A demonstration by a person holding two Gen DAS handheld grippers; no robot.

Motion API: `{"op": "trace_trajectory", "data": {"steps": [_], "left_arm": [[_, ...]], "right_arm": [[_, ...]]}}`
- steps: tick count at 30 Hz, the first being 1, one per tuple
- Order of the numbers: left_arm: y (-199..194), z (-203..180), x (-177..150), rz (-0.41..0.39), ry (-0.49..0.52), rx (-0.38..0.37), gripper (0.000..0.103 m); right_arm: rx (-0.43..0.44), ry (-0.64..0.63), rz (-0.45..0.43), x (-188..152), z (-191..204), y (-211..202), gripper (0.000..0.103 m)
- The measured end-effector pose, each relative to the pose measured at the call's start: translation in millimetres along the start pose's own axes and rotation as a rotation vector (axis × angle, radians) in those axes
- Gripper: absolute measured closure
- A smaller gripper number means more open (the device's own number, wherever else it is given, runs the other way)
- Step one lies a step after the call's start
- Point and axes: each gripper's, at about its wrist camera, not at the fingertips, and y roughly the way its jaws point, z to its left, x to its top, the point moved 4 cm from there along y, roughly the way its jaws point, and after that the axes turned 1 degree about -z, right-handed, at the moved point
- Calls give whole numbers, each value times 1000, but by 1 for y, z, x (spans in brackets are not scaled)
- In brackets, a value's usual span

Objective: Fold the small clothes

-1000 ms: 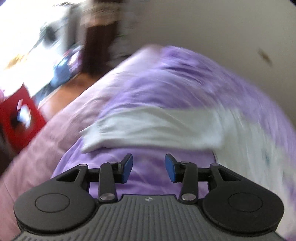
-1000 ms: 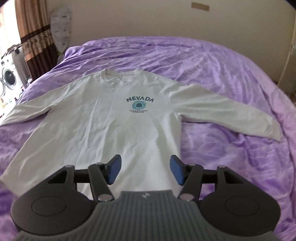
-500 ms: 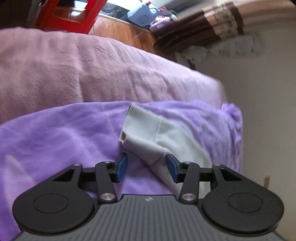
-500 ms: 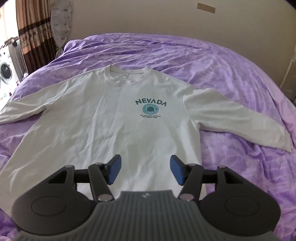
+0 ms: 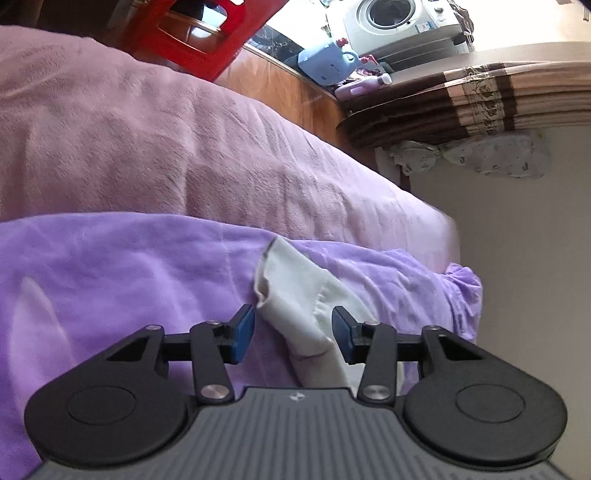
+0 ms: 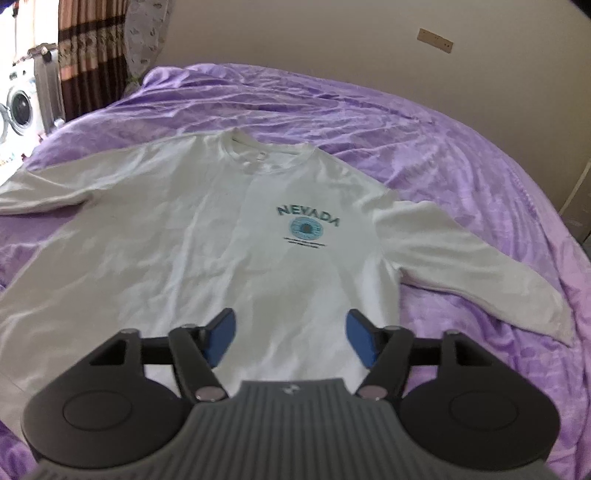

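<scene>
A white long-sleeved sweatshirt with a blue NEVADA print lies flat, face up, on a purple bedspread, both sleeves spread out. My right gripper is open and empty, low over the shirt's lower hem. In the left wrist view the cuff end of one sleeve lies between the blue pads of my left gripper, which is open around it.
A pink blanket lies beside the purple bedspread. Beyond the bed's edge stand a red stool, a blue detergent jug, a washing machine and brown striped curtains. A beige wall stands behind the bed.
My left gripper swung from a blurred view over the bed down to the sleeve cuff, which now sits between its pads. My right gripper shifted left and lower over the shirt's hem.
</scene>
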Motion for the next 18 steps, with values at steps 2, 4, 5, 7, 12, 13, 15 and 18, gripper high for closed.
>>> {"op": "trace_trajectory", "data": {"steps": [2,4,5,7,12,13,15,18], "left_arm": [[8,-5,-1,26,35,17,51],[17,-13,-7,45,75,44,81],[18,-19,-10,41,106,44,91],[6,-39,-18,-27,207,52,93],[-48,-125,-80,-159,587,-84,95],[-57,-145,-101,-176,689,-110,95],[-70,-183,-155,-202,902,-152,95],[-78,-219,-243,-201,1171,-199,95]], "right_arm": [[-15,17,27,-1,-8,6,39],[-13,46,50,-3,-15,10,39],[-12,59,54,-3,-18,11,39],[-9,61,54,-2,-19,10,39],[70,33,52,8,-10,7,38],[104,47,49,13,-8,7,39],[157,77,41,23,-4,7,38],[189,84,21,33,6,9,39]]}}
